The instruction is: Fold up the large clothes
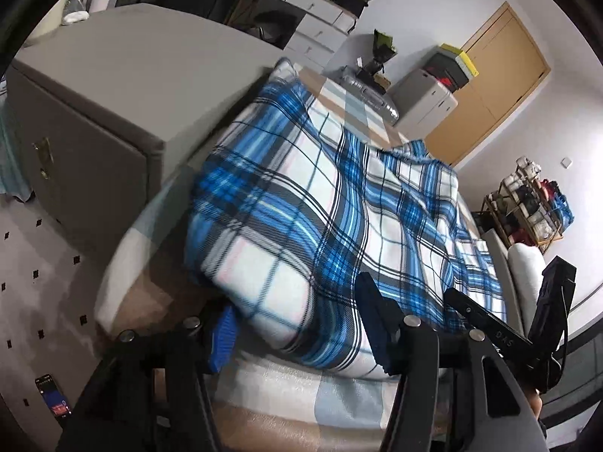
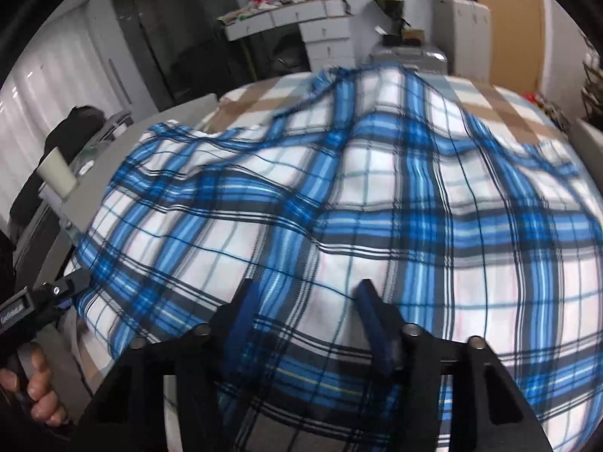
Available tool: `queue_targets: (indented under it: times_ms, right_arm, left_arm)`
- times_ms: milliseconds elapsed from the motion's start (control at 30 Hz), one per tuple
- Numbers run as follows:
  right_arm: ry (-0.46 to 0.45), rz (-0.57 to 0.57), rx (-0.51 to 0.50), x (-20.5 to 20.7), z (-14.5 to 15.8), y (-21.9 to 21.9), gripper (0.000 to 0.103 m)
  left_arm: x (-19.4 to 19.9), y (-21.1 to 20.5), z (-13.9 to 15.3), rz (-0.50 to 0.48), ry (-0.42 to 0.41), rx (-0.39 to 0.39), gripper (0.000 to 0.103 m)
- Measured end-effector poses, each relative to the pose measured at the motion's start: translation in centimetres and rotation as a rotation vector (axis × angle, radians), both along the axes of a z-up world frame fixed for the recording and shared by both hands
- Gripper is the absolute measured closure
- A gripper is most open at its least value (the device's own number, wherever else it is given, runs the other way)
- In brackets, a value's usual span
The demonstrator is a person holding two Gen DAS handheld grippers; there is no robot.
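Note:
A large blue, white and black plaid cloth [image 1: 331, 203] lies rumpled on a bed with a beige and grey checked cover [image 1: 294, 395]. My left gripper [image 1: 297, 324] is open at the cloth's near edge, the folded edge bulging between its blue-padded fingers [image 1: 222, 339]. In the right wrist view the cloth [image 2: 358, 196] fills most of the frame. My right gripper [image 2: 305, 312] is open with cloth lying between and over its fingers [image 2: 371, 316]. The right gripper also shows at the right of the left view [image 1: 501, 331]. The left gripper shows at the left edge of the right view [image 2: 64, 290].
A grey cabinet [image 1: 98, 113] stands left of the bed. A phone [image 1: 52, 399] lies on the floor. White drawers [image 1: 320, 26], a grey storage box [image 1: 426, 101], a wooden door [image 1: 497, 86] and a shelf rack [image 1: 527, 207] stand beyond the bed.

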State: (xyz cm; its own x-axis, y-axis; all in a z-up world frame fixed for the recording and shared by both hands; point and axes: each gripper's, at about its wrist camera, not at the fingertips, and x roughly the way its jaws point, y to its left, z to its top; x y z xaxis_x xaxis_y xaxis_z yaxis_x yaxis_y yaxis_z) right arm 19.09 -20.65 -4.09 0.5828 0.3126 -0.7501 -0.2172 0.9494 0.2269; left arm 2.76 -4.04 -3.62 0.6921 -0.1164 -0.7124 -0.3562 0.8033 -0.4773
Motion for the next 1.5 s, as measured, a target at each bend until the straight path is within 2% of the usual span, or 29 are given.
queue_targets:
  times_ms: [33,100,133,167,233,367,500,600,667,733,800,900,967,1033,1067,1100,1133,1167,1200,1233,1300,1333,1367,1433,1500]
  right_arm:
    - [0.004,-0.012,0.0,0.0,-0.3,-0.3,0.075]
    - [-0.006,-0.007,-0.006,-0.1,-0.4,-0.5,0.078]
    - [-0.007,-0.006,-0.016,-0.2,-0.4,-0.5,0.081]
    - [-0.009,-0.004,-0.026,-0.3,-0.4,-0.4,0.081]
    - [-0.017,-0.002,-0.036,-0.3,-0.3,-0.2,0.081]
    - [-0.027,-0.001,-0.05,-0.4,-0.3,0.3,0.081]
    - [-0.007,-0.003,0.022,-0.3,-0.2,-0.5,0.08]
    - [-0.006,-0.003,0.102,-0.9,0.8,-2.2,0.072]
    - [-0.069,-0.038,0.109,-2.0,2.2,-3.8,0.053]
    - [-0.127,-0.093,0.088,-3.5,3.4,-5.7,0.048]
    - [-0.146,-0.148,0.086,-4.7,4.1,-7.7,0.048]
    - [-0.162,-0.249,0.081,-6.7,4.4,-11.0,0.048]
    - [-0.168,-0.338,0.062,-8.1,4.4,-13.4,0.048]
    - [-0.163,-0.419,0.054,-9.1,4.3,-15.8,0.048]
    - [-0.158,-0.478,0.05,-9.9,4.2,-17.4,0.048]
    - [-0.154,-0.517,0.046,-10.4,4.3,-18.5,0.048]
    - [-0.146,-0.562,0.042,-10.9,4.2,-19.8,0.048]
    - [-0.133,-0.612,0.037,-11.6,4.1,-21.2,0.048]
    - [-0.124,-0.641,0.035,-12.0,4.1,-22.0,0.048]
    - [-0.114,-0.677,0.04,-12.6,4.0,-23.1,0.047]
    - [-0.101,-0.7,0.075,-13.6,4.0,-24.8,0.046]
    - [-0.098,-0.694,0.098,-13.8,3.9,-25.1,0.046]
    - [-0.09,-0.67,0.144,-13.9,3.7,-25.5,0.046]
    - [-0.079,-0.616,0.237,-13.8,3.4,-25.9,0.046]
    - [-0.066,-0.539,0.365,-12.7,2.8,-26.0,0.046]
  left_arm:
    - [0.5,-0.2,-0.3,0.003,0.007,0.004,0.051]
    - [0.7,-0.2,-0.6,0.039,0.009,-0.003,0.052]
    - [1.0,-0.2,-0.5,0.071,-0.02,-0.01,0.061]
    - [1.3,-0.3,-0.3,0.086,-0.023,-0.006,0.081]
    - [1.6,-0.6,0.5,0.083,-0.043,0.038,0.092]
    - [1.5,-2.5,3.7,0.027,-0.147,0.186,0.095]
    - [2.4,-3.6,6.6,-0.049,-0.229,0.246,0.096]
    - [3.4,-5.0,9.1,-0.134,-0.299,0.303,0.096]
    - [3.9,-5.9,10.1,-0.196,-0.336,0.334,0.096]
    - [5.1,-7.7,11.6,-0.284,-0.381,0.37,0.096]
    - [5.7,-9.7,13.0,-0.395,-0.428,0.399,0.096]
    - [7.3,-14.6,14.3,-0.604,-0.49,0.448,0.096]
    - [8.2,-19.4,14.3,-0.79,-0.502,0.46,0.096]
    - [8.7,-24.0,12.7,-0.951,-0.47,0.461,0.096]
    - [8.8,-25.4,11.9,-1.001,-0.443,0.457,0.096]
    - [9.0,-28.2,10.0,-1.105,-0.377,0.445,0.096]
    - [9.1,-29.5,8.9,-1.158,-0.342,0.44,0.096]
    - [8.9,-31.3,6.9,-1.231,-0.291,0.425,0.092]
    - [8.8,-31.9,6.0,-1.268,-0.264,0.409,0.092]
    - [8.4,-32.3,4.8,-1.307,-0.222,0.363,0.092]
    - [7.7,-31.8,4.5,-1.35,-0.184,0.293,0.089]
    - [7.4,-31.3,4.9,-1.354,-0.191,0.275,0.078]
    - [7.2,-30.5,5.4,-1.338,-0.209,0.27,0.054]
    - [6.8,-28.1,7.0,-1.25,-0.284,0.273,0.028]
    - [7.7,-25.9,8.0,-1.173,-0.306,0.249,0.028]
